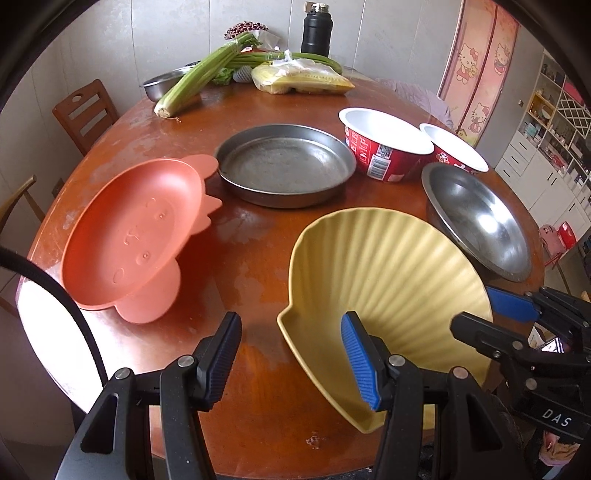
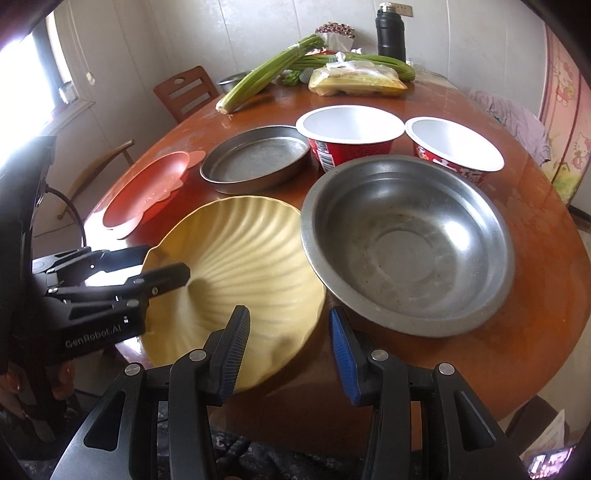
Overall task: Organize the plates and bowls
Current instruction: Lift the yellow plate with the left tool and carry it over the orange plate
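A yellow shell-shaped plate (image 1: 384, 280) (image 2: 243, 266) lies at the table's front edge. My left gripper (image 1: 291, 362) (image 2: 166, 262) is open and straddles its left rim, one finger over the plate and one outside. My right gripper (image 2: 290, 352) (image 1: 491, 317) is open astride the right rim, its outer finger between the plate and a large steel bowl (image 2: 406, 243) (image 1: 476, 221). No pad presses on the plate. Further back are an orange plate (image 1: 129, 240) (image 2: 147, 192), a round steel pan (image 1: 284, 166) (image 2: 255, 158) and two red paper bowls (image 1: 384, 144) (image 2: 454, 144).
At the far side of the brown round table (image 1: 251, 258) lie celery (image 1: 203, 77), a bag of yellow food (image 1: 303, 79), a small steel bowl (image 1: 162, 85) and a black flask (image 1: 316, 29). Wooden chairs (image 1: 85, 110) stand to the left.
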Tool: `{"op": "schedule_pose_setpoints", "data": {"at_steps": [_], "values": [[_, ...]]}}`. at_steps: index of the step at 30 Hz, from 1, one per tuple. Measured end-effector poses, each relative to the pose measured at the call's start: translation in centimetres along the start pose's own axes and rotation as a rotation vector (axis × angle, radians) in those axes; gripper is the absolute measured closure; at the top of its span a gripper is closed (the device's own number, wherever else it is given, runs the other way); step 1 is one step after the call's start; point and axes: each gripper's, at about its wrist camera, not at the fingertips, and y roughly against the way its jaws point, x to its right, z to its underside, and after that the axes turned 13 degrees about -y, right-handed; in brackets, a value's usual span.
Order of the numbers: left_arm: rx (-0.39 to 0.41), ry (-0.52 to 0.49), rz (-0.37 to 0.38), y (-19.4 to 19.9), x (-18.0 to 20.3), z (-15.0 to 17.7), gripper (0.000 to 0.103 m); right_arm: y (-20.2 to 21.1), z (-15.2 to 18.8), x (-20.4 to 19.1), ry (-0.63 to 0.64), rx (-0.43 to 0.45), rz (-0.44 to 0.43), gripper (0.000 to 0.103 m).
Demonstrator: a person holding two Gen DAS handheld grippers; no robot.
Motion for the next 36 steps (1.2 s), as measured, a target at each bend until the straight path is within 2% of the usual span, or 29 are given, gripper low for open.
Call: {"op": "schedule_pose_setpoints", "data": {"at_steps": [11, 12, 15, 25, 36], "values": [[0.016, 0.01, 0.003, -0.2, 0.5, 0.1, 0.047, -1.4, -0.1, -0.8, 0.037, 0.015, 0.013, 0.059], [0.019, 0.004, 0.005, -0.2, 0.7, 0.1, 0.048, -1.5, -0.1, -0.9, 0.044, 0.014, 0.011, 0.059], [0.028, -0.005, 0.026, -0.1, 0.9, -0.1, 0.06, -1.6, 0.0, -1.4, 0.063, 0.016, 0.019, 0.058], [0.027, 0.028, 0.02, 0.1, -0.2, 0.3, 0.06, -1.7, -0.2, -2.5, 0.083, 0.013, 0.016, 0.058], [0.052, 0.057, -0.042, 1.6, -1.8, 0.5, 0.06, -1.6, -0.6, -4.7, 0.117, 0.012, -0.018, 0.058]]}}
